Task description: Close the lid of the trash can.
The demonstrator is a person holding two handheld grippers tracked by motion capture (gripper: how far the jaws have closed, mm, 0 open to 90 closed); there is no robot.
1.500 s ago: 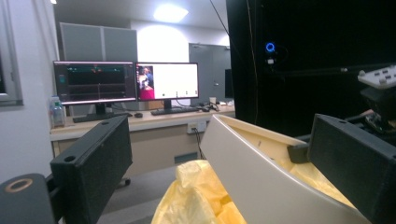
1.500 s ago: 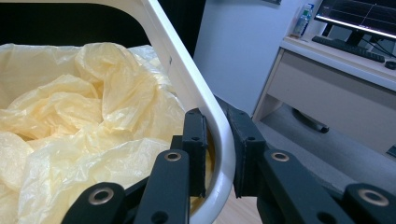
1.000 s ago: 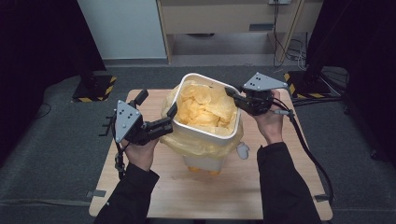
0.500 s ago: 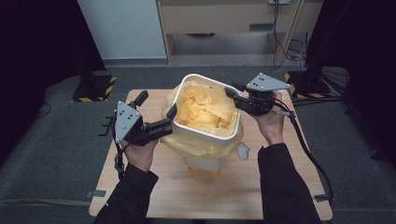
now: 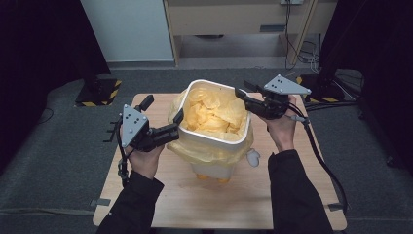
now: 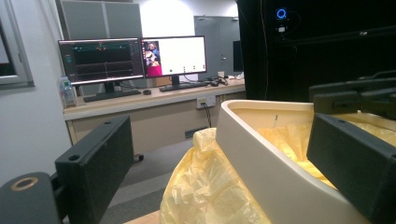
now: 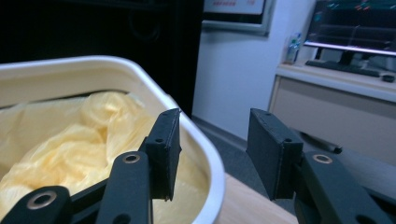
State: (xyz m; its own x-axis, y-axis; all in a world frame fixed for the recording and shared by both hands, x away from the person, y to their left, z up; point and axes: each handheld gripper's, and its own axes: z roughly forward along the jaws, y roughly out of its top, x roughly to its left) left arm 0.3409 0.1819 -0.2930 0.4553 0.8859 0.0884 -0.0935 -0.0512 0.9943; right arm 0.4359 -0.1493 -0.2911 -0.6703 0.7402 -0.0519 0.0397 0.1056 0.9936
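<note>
Bin (image 5: 214, 139): white, rounded-square, centre of high view on wooden table (image 5: 292, 200).
Liner (image 5: 212, 114): crinkled yellow plastic bag, draped over rim.
Left gripper (image 5: 176, 126): jaws apart, straddling bin wall.
Right gripper (image 5: 242, 97): jaws just opening, apart astride rim.

White square bin (image 5: 217, 138) upright on the wooden table (image 5: 292, 204), lined with crumpled yellow bag (image 5: 213, 112), its edge draped over the near rim

Light wooden surface (image 5: 165, 204), rectangular, set on grey carpeted floor (image 5: 58, 161), white bin (image 5: 214, 141) standing upright near its middle, lined with yellow bag (image 5: 214, 109) draped over the rim, small white object (image 5: 253, 157) lying just beside the bin's base
</note>
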